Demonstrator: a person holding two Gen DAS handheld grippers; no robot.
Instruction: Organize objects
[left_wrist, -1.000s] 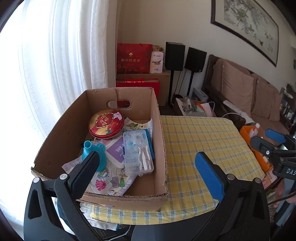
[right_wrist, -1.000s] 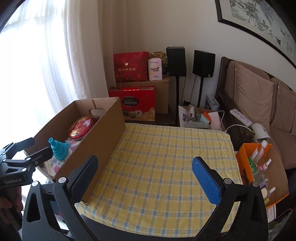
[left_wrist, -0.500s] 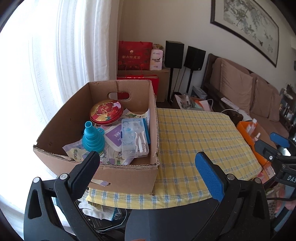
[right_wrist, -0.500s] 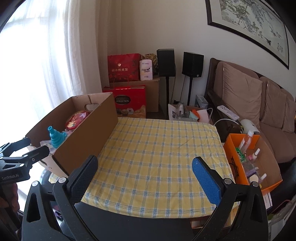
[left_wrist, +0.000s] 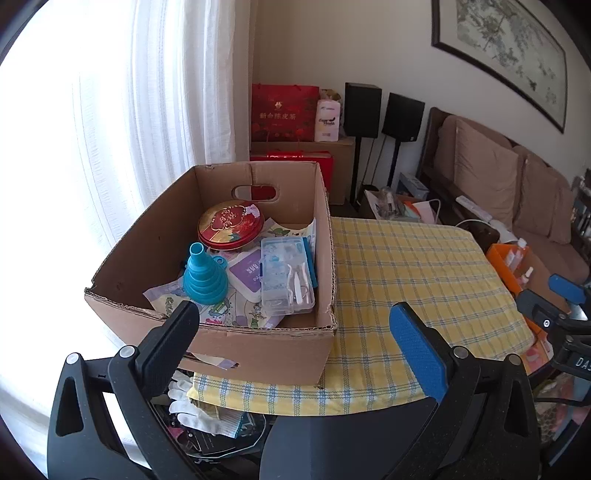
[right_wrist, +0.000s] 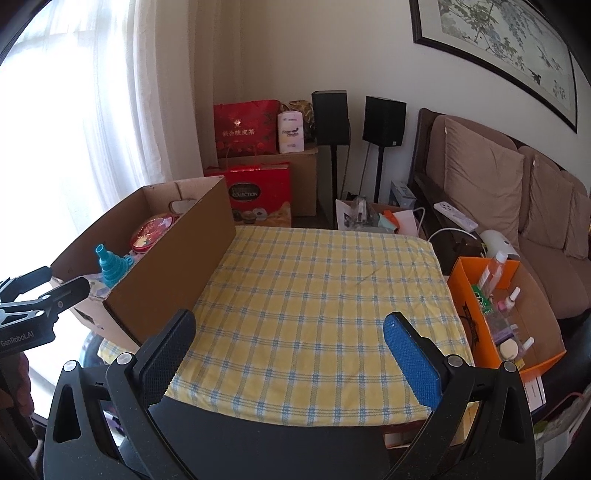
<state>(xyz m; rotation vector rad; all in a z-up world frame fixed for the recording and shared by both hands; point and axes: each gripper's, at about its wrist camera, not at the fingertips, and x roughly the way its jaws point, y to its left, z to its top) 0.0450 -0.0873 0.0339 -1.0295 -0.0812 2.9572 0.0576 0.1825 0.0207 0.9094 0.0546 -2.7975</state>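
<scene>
A cardboard box stands at the left edge of the yellow checked table. Inside it lie a red round tin, a teal collapsible funnel, a clear plastic case, a purple-and-white pack and printed sheets. My left gripper is open and empty, held back from the box's near wall. My right gripper is open and empty over the table's near edge. The box, tin and funnel show at the left of the right wrist view.
An orange box of small bottles stands right of the table. Red gift bags, two black speakers and a brown sofa line the back. White gloves and clutter lie under the table's near left corner.
Both grippers have drawn back and up from the table, so the box and the table look smaller and farther away. Nothing in the box has moved. Both grippers stay open.
</scene>
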